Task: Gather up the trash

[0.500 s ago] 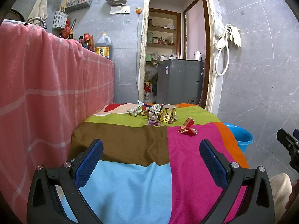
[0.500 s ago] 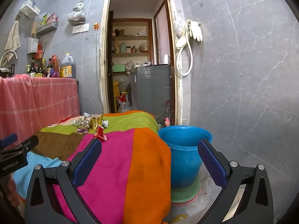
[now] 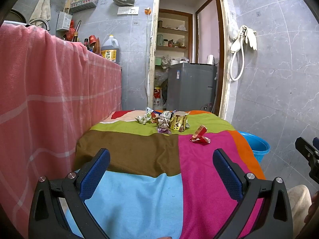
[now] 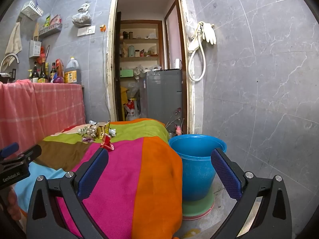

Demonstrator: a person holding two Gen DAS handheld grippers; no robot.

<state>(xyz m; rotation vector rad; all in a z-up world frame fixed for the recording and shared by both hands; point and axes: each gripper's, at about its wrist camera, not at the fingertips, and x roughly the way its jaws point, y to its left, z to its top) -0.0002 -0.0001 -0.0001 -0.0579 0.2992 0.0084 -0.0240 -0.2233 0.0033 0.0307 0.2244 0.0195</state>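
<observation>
Red wrapper [image 3: 200, 135] lying alone on the magenta stripe of the striped cloth [image 3: 139, 199], just apart from the wrapper pile [image 3: 165, 120] at the far end. Judged light, crushable, slippery foil; best pinched at a raised fold. Left tool [image 3: 160, 169] and right tool [image 4: 159, 169] both spread wide, empty. Blue bucket [image 4: 196, 171] beside. Versus earlier frame: no discernible shift.

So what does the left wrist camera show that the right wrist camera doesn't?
Only the left wrist view shows the left gripper from behind, open and empty, and the purple wrapper plainly. Only the right wrist view shows the whole blue bucket on its green base, and the right gripper, open too. Both show the striped cloth, the red wrapper, the gold wrapper and the doorway.
</observation>
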